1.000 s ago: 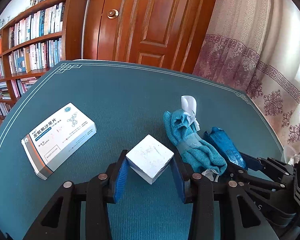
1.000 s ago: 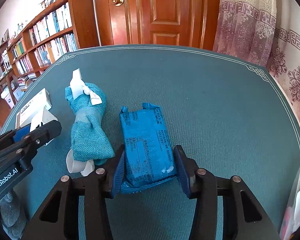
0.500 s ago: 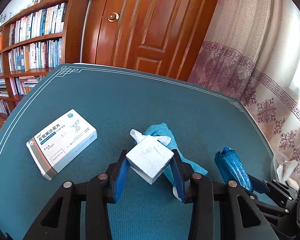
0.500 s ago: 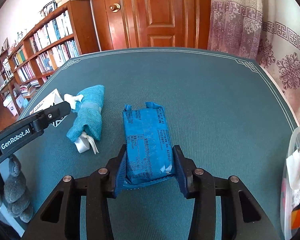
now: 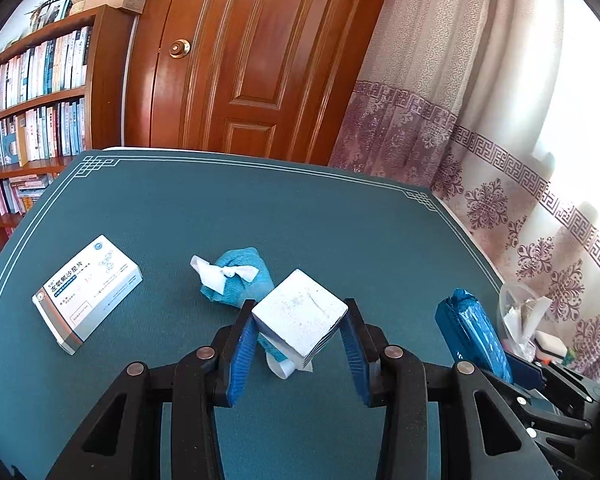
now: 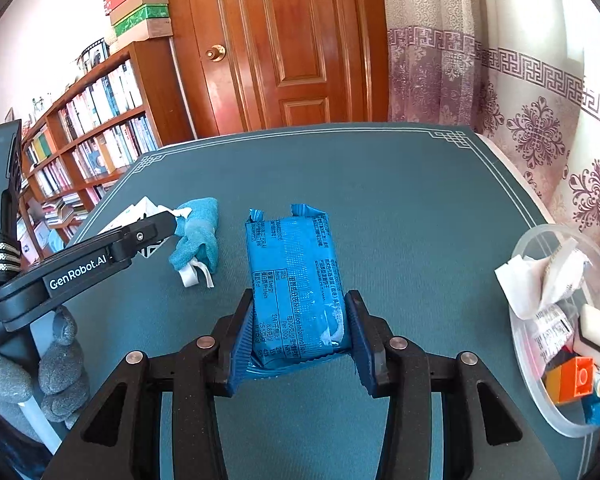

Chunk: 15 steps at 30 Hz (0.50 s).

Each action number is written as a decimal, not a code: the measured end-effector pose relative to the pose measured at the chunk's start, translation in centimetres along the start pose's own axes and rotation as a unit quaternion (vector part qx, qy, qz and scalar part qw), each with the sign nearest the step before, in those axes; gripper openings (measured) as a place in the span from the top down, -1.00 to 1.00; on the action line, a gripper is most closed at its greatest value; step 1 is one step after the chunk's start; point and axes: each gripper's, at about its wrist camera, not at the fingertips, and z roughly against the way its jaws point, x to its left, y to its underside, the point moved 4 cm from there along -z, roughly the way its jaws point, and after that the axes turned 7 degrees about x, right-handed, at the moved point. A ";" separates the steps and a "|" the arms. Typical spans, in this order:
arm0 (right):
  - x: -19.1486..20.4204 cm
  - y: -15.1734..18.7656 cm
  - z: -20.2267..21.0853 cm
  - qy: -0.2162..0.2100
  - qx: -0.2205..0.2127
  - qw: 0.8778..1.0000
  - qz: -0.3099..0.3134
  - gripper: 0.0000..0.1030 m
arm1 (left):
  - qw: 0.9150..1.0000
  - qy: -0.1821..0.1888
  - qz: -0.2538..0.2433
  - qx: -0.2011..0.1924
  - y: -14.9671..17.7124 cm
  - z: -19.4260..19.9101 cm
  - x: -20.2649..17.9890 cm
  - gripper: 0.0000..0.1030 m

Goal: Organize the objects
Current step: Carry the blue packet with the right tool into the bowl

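My left gripper [image 5: 300,344] is shut on a small white box [image 5: 300,318] and holds it above the green table mat [image 5: 260,208]. My right gripper [image 6: 300,336] is shut on a blue snack packet [image 6: 294,276], also raised; the packet also shows in the left wrist view [image 5: 474,334]. A teal cloth bundle with white ties [image 5: 236,280] lies on the mat just beyond the white box; it also shows in the right wrist view [image 6: 198,236]. A white medicine box [image 5: 88,292] lies at the left.
A clear plastic bin [image 6: 540,248] with papers, a sponge and an orange block stands at the table's right edge. It also shows in the left wrist view [image 5: 516,300]. A bookshelf [image 5: 36,92], a door and curtains stand behind. A grey plush toy [image 6: 64,372] sits below left.
Both grippers have risen and moved right with their loads. The cloth bundle and medicine box now sit further left and away; the clear bin has come into view.
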 end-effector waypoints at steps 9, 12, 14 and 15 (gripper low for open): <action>-3.7 0.9 3.4 0.023 -0.021 0.999 -0.039 0.13 | 0.999 0.029 -0.038 -0.001 0.8 0.8 -3.5 0.15; -5.0 1.0 4.4 0.032 -0.029 0.998 -0.052 0.13 | 0.998 0.036 -0.052 0.001 1.3 0.9 -4.6 0.15; -6.0 1.1 5.0 0.038 -0.034 0.997 -0.061 0.13 | 0.997 0.041 -0.061 0.003 1.6 0.9 -5.3 0.15; -6.5 1.1 5.2 0.042 -0.036 0.996 -0.066 0.13 | 0.997 0.044 -0.064 0.004 1.7 1.0 -5.6 0.15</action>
